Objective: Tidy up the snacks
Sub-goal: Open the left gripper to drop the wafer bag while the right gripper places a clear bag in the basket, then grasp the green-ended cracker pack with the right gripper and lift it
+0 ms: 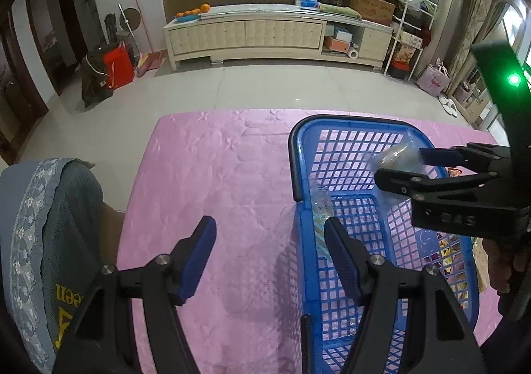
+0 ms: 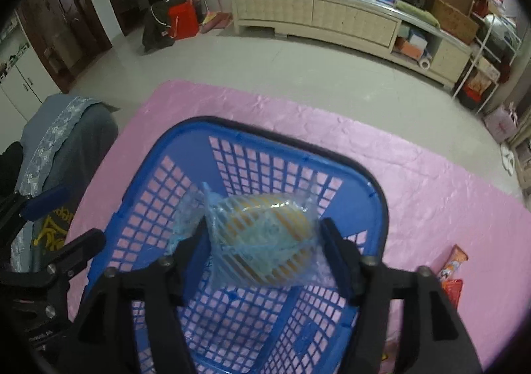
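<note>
Over the blue basket (image 2: 186, 155), the wrapped pastry (image 2: 265, 238) sits between the right claw (image 2: 265, 241)'s spread, unpressing jaws, its long axis spanning them; the left claw (image 1: 268, 258) gapes empty beside the rim.

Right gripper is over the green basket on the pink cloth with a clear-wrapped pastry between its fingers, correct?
Not quite: the basket is blue, not green, as the right wrist view shows. The rest holds: the right gripper is over it on the pink cloth, with the clear-wrapped pastry between its fingers.
</note>
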The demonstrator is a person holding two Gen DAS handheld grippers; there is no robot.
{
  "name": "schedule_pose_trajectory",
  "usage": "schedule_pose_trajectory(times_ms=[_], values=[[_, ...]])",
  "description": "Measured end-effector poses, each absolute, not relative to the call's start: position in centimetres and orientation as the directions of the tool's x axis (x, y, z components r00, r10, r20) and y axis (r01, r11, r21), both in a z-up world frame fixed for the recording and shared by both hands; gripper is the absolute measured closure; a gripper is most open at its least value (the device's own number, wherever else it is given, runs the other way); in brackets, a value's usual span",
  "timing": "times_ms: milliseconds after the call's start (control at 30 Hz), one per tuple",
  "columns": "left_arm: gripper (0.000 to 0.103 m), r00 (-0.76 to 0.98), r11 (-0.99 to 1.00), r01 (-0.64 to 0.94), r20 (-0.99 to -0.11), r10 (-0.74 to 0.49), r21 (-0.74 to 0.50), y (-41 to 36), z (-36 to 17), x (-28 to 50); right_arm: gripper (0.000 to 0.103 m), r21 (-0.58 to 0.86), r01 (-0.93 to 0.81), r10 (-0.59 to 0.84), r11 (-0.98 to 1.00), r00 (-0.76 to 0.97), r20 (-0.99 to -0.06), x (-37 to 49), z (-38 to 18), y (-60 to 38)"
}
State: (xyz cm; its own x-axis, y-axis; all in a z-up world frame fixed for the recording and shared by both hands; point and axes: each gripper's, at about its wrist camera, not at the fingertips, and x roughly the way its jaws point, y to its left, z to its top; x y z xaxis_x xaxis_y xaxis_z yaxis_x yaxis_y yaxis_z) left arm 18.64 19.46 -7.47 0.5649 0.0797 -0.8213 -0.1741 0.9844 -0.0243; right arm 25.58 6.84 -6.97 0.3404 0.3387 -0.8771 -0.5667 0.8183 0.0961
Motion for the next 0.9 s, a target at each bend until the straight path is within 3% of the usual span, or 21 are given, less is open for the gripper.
schedule_pose_trajectory(times_ms=[900], values=[[0.035, 0.659, 1.000, -0.029, -0.752, 0.009, -0.013, 8.8, -0.9, 11.7, 0.017, 0.133, -0.512, 0.382, 0.849, 0.420, -0.823, 17.7, 0.8, -4.9]])
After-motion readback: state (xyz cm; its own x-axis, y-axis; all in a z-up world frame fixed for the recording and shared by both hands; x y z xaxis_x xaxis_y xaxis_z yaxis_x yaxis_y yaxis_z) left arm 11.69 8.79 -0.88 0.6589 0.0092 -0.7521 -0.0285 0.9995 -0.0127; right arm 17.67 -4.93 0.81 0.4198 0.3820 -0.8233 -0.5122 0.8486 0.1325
